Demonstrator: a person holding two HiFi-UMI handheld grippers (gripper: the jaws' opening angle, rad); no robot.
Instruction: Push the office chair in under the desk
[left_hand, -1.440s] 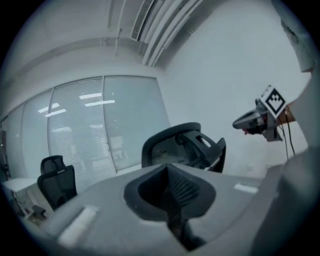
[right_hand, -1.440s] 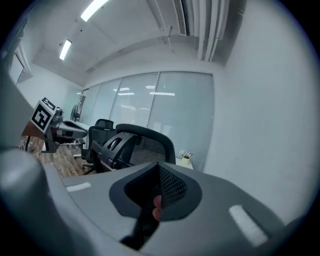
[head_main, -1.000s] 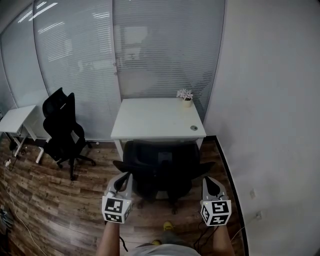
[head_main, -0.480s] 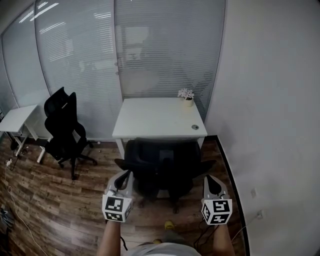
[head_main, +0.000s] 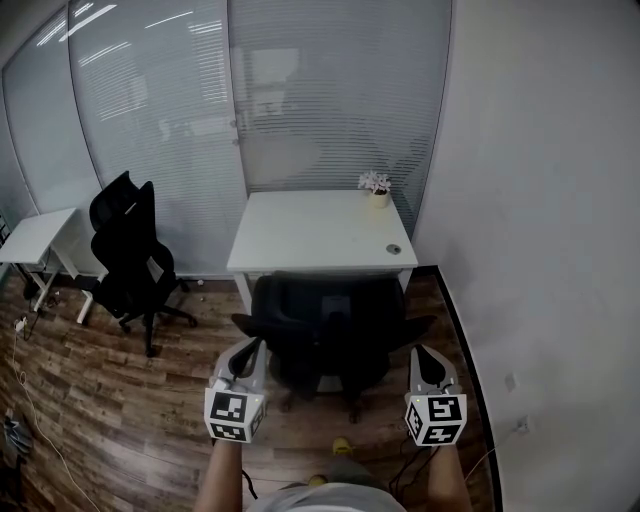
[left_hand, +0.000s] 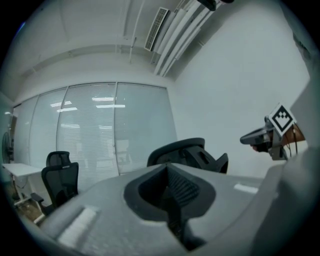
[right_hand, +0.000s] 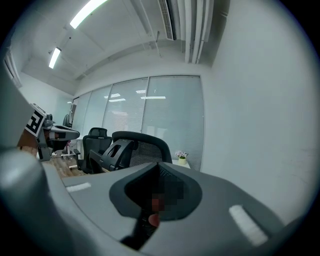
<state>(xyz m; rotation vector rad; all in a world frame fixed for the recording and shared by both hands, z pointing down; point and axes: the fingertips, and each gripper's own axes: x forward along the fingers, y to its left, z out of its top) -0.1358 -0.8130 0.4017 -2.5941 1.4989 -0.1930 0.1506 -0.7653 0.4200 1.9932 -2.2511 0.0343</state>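
The black office chair stands in front of the white desk, its back towards me and its seat partly under the desk's front edge. My left gripper is shut and empty, and points at the chair's left armrest side, just short of it. My right gripper is also shut and empty, near the right armrest. The chair back rises just beyond the closed jaws in the left gripper view. In the right gripper view the chair back is to the left of centre. Neither gripper visibly touches the chair.
A second black chair and a small white table stand at the left. On the desk are a potted flower and a round fitting. A white wall runs close along the right. Glass partitions with blinds close the back.
The head view has drifted a little, so desk and chair sit slightly further right. Both grippers stay shut and keep their places beside the chair.
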